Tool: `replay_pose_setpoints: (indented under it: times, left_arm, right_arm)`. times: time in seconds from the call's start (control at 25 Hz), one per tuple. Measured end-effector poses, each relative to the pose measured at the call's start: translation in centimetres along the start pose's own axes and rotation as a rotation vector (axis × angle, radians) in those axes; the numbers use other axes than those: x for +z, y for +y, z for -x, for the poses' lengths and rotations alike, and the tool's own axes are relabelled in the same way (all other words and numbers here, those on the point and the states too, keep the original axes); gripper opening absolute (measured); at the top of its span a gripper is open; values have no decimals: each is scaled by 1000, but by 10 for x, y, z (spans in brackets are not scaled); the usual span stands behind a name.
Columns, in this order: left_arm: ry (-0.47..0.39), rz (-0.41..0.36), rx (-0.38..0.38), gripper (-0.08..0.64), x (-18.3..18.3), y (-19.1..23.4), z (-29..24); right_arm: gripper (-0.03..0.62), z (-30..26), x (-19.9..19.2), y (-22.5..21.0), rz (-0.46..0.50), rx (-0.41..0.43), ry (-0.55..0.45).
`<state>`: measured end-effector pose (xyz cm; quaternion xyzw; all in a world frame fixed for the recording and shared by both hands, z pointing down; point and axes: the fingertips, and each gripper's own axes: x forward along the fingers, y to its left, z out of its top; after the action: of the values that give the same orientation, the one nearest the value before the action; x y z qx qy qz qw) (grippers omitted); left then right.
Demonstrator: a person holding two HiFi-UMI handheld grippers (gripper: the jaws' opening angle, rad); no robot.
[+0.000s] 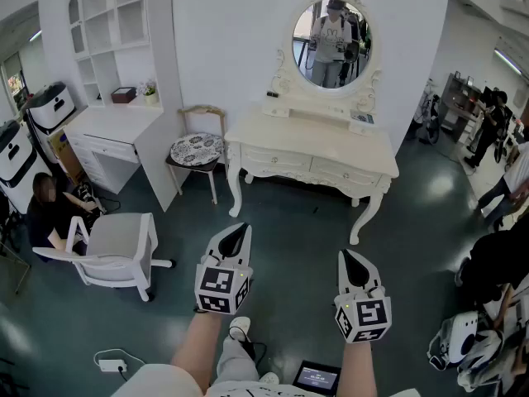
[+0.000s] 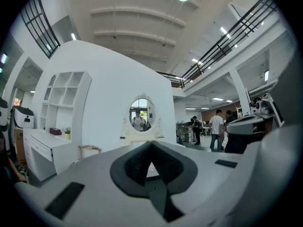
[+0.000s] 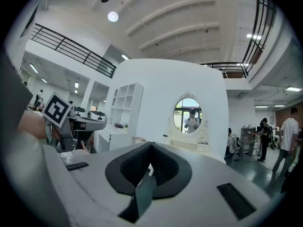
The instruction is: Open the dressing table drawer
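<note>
A cream, carved wooden dressing table (image 1: pixel 307 136) stands far centre, its shallow front drawers (image 1: pixel 276 160) probably light and free-sliding, best pulled by a middle handle, while the near left gripper (image 1: pixel 238 231) and right gripper (image 1: pixel 354 259) are pressed together, empty.

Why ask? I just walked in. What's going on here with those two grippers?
A person holding a gripper in each hand stands back from the cream dressing table, facing it. The left gripper and right gripper are both shut, empty and pointed level toward the table, touching nothing. Its drawers look closed, so opening has not begun.
</note>
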<state>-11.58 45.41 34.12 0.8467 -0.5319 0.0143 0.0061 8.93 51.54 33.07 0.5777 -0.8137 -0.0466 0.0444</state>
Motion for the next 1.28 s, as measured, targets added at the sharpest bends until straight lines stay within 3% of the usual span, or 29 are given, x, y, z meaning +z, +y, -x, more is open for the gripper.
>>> replay_pose_setpoints:
  times: [0.24,0.52,0.84,1.08,1.28]
  left_arm:
    - [-21,14,6,14,7,-6,10]
    - [-34,13,-15,14,13,4,-12]
    - [-2,-6,-48,14,10,39,-80]
    - [17,-13,-79,14,6,81,-140]
    - [30,-4,-149,15,2,111,-183]
  right_arm:
    - [21,12,3,2,-10,-3,-3]
    - [21,-13,9,-3,-15,-13,-14]
    - [21,-84,12,-23,-21,-73,-20]
    - [21,-154,11,-37,-91,-111,-44]
    - [21,-212,8,-29,-94,-115,-38]
